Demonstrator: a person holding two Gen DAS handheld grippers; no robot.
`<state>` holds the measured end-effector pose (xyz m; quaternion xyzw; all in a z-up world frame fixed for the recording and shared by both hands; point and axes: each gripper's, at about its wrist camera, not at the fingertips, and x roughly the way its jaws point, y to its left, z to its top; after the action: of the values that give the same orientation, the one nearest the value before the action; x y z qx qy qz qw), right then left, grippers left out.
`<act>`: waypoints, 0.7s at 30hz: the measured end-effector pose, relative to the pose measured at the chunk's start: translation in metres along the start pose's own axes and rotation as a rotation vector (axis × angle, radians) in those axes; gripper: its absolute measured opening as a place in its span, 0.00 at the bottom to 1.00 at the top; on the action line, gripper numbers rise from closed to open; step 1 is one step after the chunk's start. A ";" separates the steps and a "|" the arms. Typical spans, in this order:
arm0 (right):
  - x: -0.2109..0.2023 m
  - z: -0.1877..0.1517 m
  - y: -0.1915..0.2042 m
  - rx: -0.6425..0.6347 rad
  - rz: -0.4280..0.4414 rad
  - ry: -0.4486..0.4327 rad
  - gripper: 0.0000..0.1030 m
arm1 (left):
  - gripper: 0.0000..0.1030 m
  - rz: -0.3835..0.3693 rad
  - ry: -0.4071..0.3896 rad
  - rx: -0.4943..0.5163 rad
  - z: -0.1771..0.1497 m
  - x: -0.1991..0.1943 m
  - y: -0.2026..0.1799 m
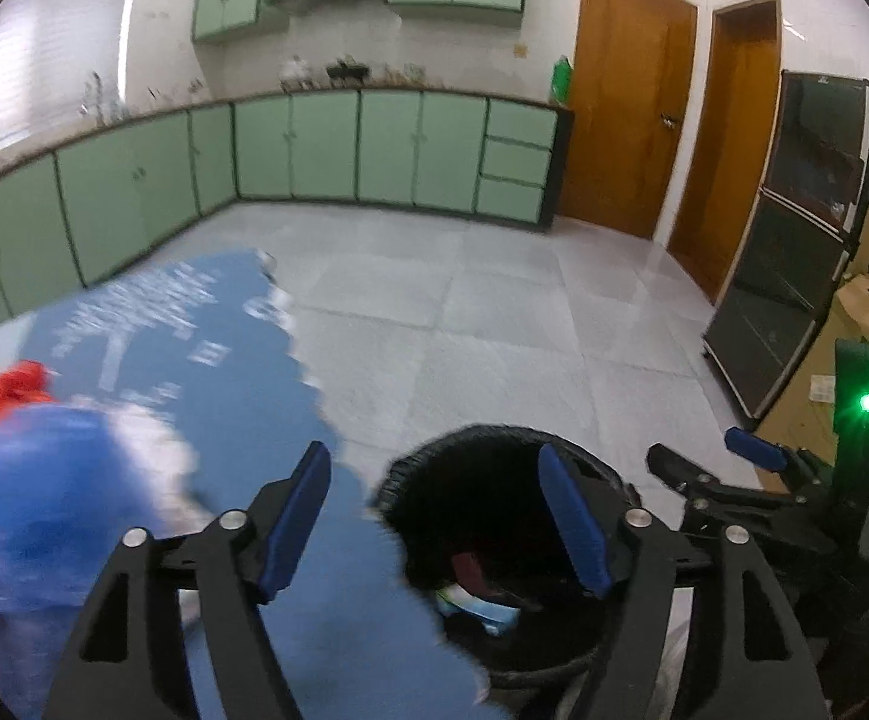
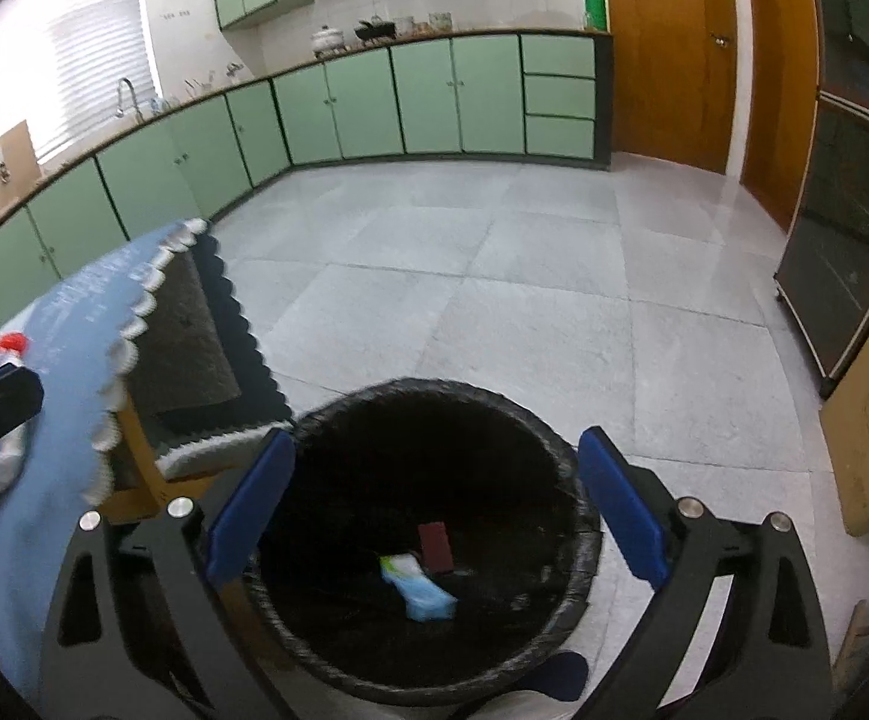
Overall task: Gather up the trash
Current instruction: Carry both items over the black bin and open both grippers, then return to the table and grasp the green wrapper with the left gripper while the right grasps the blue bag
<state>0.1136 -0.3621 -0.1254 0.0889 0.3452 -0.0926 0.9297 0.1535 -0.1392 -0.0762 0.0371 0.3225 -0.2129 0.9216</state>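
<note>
Room: pale green kitchen cabinets [image 2: 428,102] run along the far wall at twelve o'clock, grey tiled floor [image 2: 494,312] in front of you.
Left view, worktop: your blue-clothed worktop [image 1: 242,372] fills nine o'clock, with blurred blue, white and red trash [image 1: 44,480] heaped at eight o'clock.
Left view, tool: your left tool [image 1: 443,519] is spread apart with nothing between its blue pads, straddling the worktop edge and the bin rim.
Left view, other tool: your right tool [image 1: 713,459] shows at three o'clock.
Right view, bin: the black-lined bin [image 2: 578,480] sits at six o'clock, directly below you.
Right view, contents: a light blue and white wrapper [image 2: 419,591] and a dark red packet [image 2: 437,546] lie at the bottom.
Right view, tool: your right tool is wide apart and empty over the bin mouth.
Progress: two pieces appear binned; the heap on the worktop looks left for you.
</note>
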 end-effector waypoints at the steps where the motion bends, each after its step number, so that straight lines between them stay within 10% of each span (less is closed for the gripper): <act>1: -0.008 0.001 0.008 0.000 0.019 -0.016 0.91 | 0.71 0.027 -0.026 0.001 -0.003 -0.015 0.008; 21: -0.068 -0.003 0.215 -0.275 0.369 -0.131 0.91 | 0.72 0.449 -0.086 -0.241 -0.082 -0.147 0.175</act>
<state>0.1119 -0.1457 -0.0609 0.0169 0.2714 0.1213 0.9547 0.0758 0.0910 -0.0629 -0.0114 0.2899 0.0354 0.9563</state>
